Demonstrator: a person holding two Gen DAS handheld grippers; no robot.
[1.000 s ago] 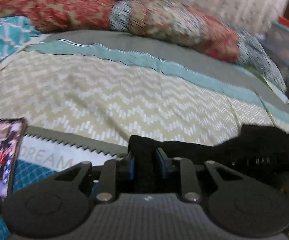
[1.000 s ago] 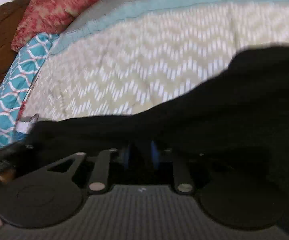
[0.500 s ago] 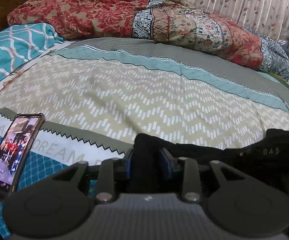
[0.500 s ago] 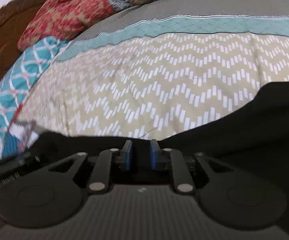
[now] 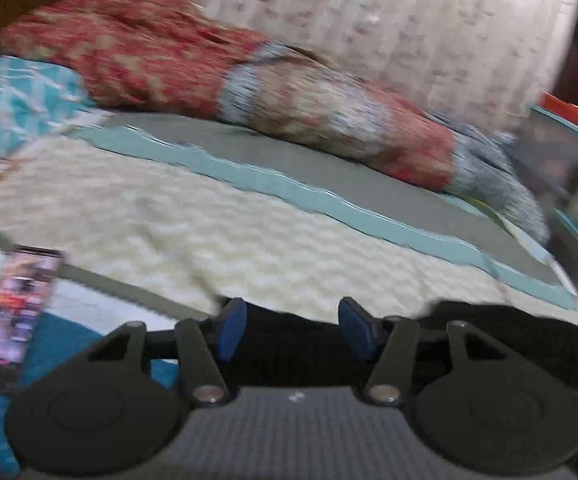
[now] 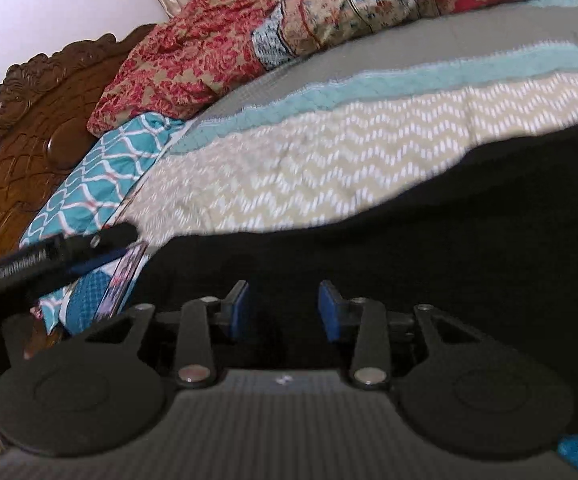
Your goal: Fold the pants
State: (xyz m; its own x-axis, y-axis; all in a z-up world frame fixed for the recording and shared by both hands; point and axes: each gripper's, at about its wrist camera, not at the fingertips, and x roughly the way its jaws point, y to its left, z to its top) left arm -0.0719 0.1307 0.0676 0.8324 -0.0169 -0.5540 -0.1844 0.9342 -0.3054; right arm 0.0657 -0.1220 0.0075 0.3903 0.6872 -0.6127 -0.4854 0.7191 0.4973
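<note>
Motion blur smears most of the left wrist view: the beige zigzag-patterned bedspread (image 5: 217,232) reads as a pale wash, and the lit screen of the slim black smartphone (image 5: 13,304) cannot be made out. The dark black fabric pants (image 6: 429,232) run off the right edge of the right wrist view, their far end unseen. The left hand-held gripper (image 6: 49,258) enters there, cut off at the left edge.

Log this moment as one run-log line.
task: fold pants | left hand-held gripper: open, over black pants | right hand-held gripper: open, over pants | pants on bed | phone at left
</note>
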